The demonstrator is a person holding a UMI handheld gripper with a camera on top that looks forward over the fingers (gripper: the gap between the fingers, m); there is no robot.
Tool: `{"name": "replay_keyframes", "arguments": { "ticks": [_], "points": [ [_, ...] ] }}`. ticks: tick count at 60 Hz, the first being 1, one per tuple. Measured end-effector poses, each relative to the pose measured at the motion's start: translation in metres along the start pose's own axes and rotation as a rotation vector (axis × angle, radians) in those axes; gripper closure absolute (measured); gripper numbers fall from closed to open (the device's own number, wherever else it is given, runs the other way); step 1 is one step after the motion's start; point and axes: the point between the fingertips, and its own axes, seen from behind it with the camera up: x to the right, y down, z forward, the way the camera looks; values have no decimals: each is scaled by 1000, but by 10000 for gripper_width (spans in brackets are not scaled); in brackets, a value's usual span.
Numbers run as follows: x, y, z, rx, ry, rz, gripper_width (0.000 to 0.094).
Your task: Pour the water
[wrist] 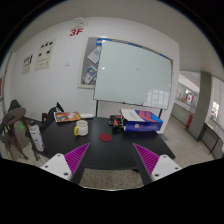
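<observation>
A cream cup (pixel 81 128) stands on the black table (pixel 110 150), beyond my left finger. A small red round thing (pixel 106 137) lies on the table just ahead of the fingers, near the middle. A dark bottle-like shape (pixel 37 135) stands at the table's left end; I cannot tell what it is. My gripper (pixel 112 156) hovers over the near part of the table, open, with nothing between its magenta pads (pixel 76 158).
Blue and white boxes (pixel 141 118) are stacked at the table's far right, and flat items (pixel 66 117) lie at the far left. A chair (pixel 14 125) stands left of the table. A whiteboard (pixel 130 72) hangs on the wall behind.
</observation>
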Motion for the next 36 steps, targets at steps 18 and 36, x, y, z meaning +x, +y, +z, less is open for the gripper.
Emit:
{"name": "replay_keyframes", "arguments": {
  "ticks": [18,36],
  "points": [
    [-36,71,-2,-75,19,-24,92],
    [-218,167,-12,-198,-99,20,93]
  ]
}}
